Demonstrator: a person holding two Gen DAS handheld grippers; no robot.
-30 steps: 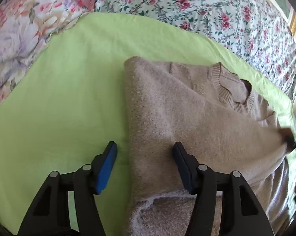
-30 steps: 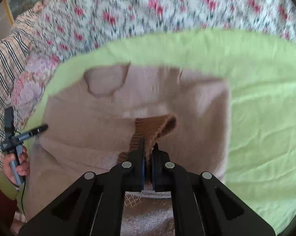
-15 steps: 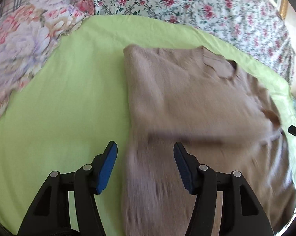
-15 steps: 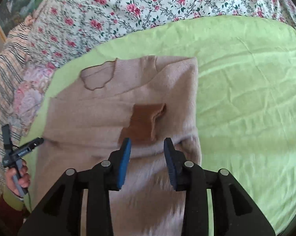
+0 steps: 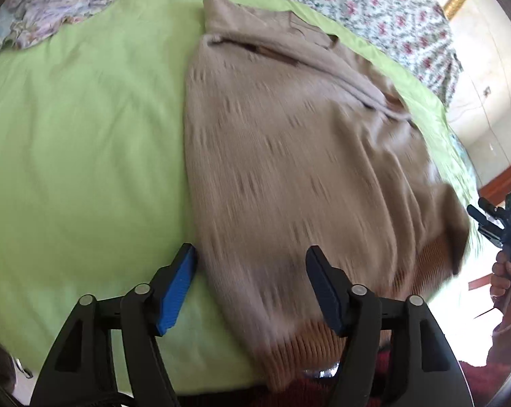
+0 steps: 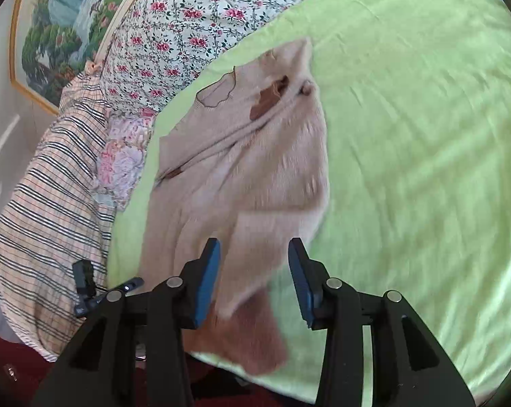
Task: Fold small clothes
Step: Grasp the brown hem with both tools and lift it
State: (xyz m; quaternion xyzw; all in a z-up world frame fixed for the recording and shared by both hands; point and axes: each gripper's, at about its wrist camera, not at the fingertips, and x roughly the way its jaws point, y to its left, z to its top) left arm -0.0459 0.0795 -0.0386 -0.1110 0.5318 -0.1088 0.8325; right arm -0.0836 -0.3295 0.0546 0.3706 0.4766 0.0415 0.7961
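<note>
Sweater (image 5: 289, 156): beige, flat on the green sheet (image 5: 85, 135), long axis running away from the cameras, collar far, ribbed hem near.
Left claw (image 5: 250, 288): released, empty.
Right claw (image 6: 253, 279): released, empty.

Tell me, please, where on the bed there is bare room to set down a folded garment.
Bare green sheet lies on one side of the beige sweater, out to the bed's edge. The narrow strip on its other side, by the checked blanket, is crowded. The flowered quilt borders the far end.
</note>
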